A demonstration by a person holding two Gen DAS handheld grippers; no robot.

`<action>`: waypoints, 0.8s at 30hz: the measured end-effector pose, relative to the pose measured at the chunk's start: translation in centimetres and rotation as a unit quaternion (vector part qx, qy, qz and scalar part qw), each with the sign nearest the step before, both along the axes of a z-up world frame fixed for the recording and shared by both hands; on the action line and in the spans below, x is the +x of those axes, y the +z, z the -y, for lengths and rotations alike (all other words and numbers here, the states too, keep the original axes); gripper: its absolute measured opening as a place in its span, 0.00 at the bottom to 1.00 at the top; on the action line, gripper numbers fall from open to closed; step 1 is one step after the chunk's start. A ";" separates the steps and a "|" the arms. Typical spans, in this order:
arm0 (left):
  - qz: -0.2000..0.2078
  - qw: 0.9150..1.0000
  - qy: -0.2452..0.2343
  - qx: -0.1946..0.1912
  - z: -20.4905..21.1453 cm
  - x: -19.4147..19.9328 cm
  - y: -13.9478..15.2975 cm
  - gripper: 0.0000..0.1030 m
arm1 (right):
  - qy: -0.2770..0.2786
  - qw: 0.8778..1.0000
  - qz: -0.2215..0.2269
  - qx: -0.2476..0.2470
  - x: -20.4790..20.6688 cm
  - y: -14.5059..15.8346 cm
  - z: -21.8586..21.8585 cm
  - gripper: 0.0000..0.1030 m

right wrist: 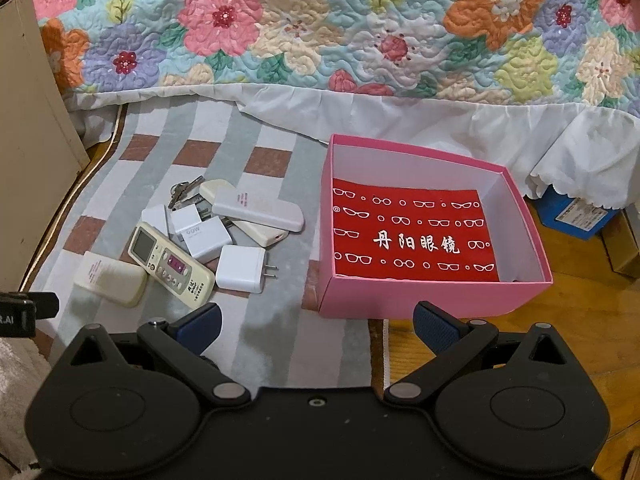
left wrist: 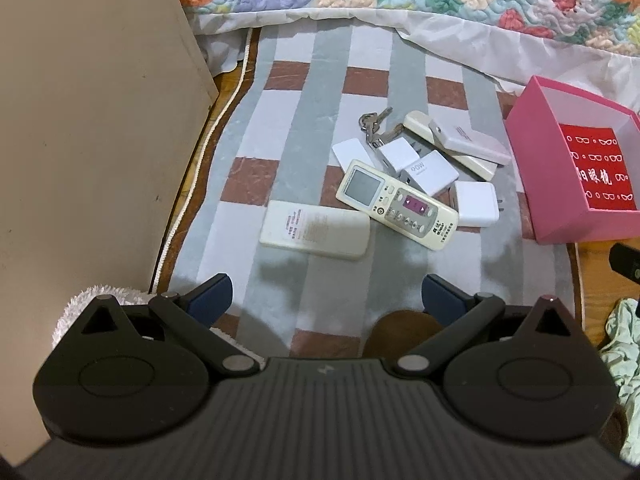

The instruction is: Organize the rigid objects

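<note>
- Clearly nothing has been picked up yet: both the left gripper (left wrist: 326,294) and the right gripper (right wrist: 316,320) hover with jaws spread wide and empty.
- The clutter lies on the striped mat (left wrist: 288,128), ahead of the left jaws: a face-down remote (left wrist: 314,230) nearest, a buttoned remote (left wrist: 396,204), white chargers (left wrist: 476,204) and keys (left wrist: 372,120) beyond.
- The pink box (right wrist: 436,298) sits just ahead of the right jaws, holding only its red liner.
- Next, I'd guess, a low flat pinch across the nearest remote's narrow sides.

Ahead of my tongs hangs a floral quilt (right wrist: 320,28) over a white bed skirt (right wrist: 440,120) (scalloped); beneath lies a striped rug (left wrist: 320,80).
</note>
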State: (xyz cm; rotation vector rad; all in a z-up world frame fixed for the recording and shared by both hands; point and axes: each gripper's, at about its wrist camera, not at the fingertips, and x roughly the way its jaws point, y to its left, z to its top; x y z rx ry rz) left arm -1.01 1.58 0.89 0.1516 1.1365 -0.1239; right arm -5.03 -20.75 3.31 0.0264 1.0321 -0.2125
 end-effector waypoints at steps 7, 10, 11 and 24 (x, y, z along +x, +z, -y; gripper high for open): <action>0.013 1.000 0.000 0.000 -0.2 -0.5 -0.2 1.00 | 0.002 1.000 -0.009 0.006 0.1 -0.2 -0.1 1.00; 0.018 1.000 0.003 -0.001 -0.4 -0.5 -0.4 1.00 | 0.003 1.000 -0.014 0.009 0.1 -0.3 -0.2 1.00; 0.019 1.000 0.004 0.000 -0.4 -0.6 -0.4 1.00 | 0.003 1.000 -0.015 0.010 0.1 -0.4 -0.2 1.00; 0.009 1.000 0.004 0.002 -0.8 -0.2 -0.8 1.00 | 0.008 1.000 -0.021 0.013 0.2 -0.5 -0.6 1.00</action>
